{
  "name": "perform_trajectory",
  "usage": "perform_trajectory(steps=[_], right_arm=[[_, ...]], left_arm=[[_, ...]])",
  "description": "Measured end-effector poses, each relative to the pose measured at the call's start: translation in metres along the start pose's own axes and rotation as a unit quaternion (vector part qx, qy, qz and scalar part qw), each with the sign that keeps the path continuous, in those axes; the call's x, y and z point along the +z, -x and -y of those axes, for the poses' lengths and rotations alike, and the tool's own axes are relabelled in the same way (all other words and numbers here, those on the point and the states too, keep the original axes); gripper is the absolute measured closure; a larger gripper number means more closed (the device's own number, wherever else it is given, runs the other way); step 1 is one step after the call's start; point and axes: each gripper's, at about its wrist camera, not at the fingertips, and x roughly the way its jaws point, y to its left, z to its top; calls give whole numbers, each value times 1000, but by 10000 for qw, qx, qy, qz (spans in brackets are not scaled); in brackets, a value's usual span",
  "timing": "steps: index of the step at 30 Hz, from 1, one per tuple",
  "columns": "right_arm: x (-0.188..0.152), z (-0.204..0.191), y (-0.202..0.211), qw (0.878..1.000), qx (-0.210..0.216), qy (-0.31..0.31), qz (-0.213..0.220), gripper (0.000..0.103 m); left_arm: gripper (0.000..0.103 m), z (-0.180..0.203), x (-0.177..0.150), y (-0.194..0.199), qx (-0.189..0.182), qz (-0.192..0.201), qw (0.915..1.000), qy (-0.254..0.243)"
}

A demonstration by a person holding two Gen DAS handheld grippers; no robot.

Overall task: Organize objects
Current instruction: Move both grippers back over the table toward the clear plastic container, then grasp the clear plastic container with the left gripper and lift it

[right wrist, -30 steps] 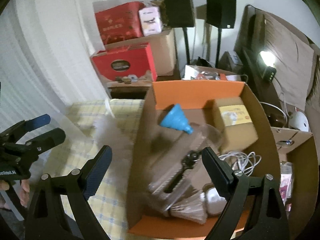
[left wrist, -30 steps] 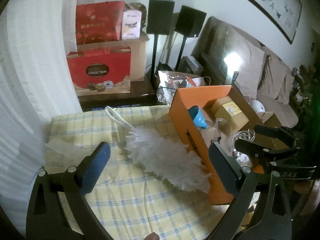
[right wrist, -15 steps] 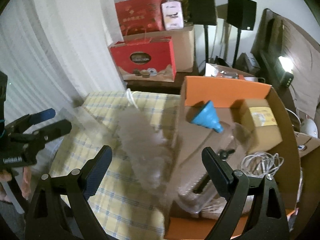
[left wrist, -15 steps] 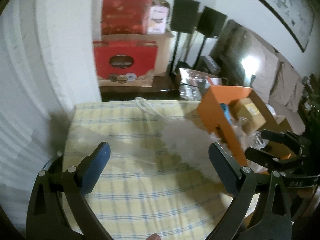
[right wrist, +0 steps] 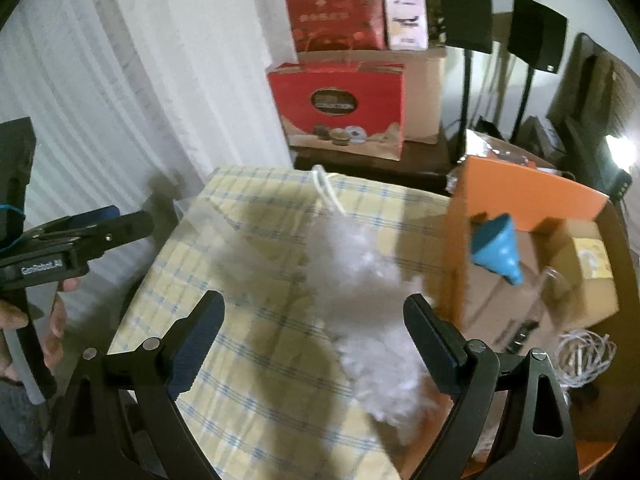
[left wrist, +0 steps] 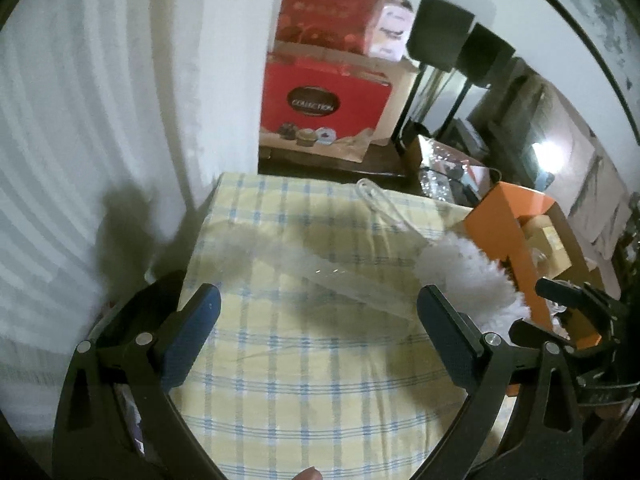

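A white fluffy duster (right wrist: 360, 292) with a white loop handle (right wrist: 326, 190) lies on the yellow checked tablecloth (right wrist: 260, 380), its head against the orange cardboard box (right wrist: 528, 196). It also shows in the left wrist view (left wrist: 468, 268). A clear plastic sleeve (left wrist: 348, 276) lies left of the duster. My right gripper (right wrist: 316, 340) is open and empty just before the duster head. My left gripper (left wrist: 320, 332) is open and empty above the cloth, in front of the sleeve. The box (left wrist: 508, 220) holds a blue funnel (right wrist: 496, 248), a small yellow-labelled carton (right wrist: 592, 256) and a white cable coil (right wrist: 584, 356).
Red gift boxes (right wrist: 336, 104) and a brown carton stand on a dark low cabinet behind the table. Two black speakers on stands (right wrist: 464, 12) stand to the right of them. White curtains (left wrist: 100, 120) hang at the left. A sofa (left wrist: 580, 168) lies at the far right.
Both grippers swung left, away from the orange box. The box has shifted to the right edge of both views, and the duster and the sleeve now sit in front of the grippers.
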Motion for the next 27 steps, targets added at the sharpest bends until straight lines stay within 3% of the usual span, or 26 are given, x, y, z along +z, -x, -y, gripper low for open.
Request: perform_trajectory(steps=[7, 16, 24, 27], right_arm=[[2, -28, -31, 9994, 49, 327, -122, 11], [-5, -49, -69, 9979, 125, 577, -283, 27], [-13, -49, -96, 9989, 178, 241, -356, 53], [-14, -45, -103, 9991, 194, 83, -379, 69]], left_arm=[[5, -23, -7, -20, -1, -175, 9996, 240], [5, -41, -13, -45, -197, -325, 9980, 496], [8, -49, -8, -63, -473, -373, 9953, 753], [10, -48, -5, -68, -554, -380, 9945, 804]])
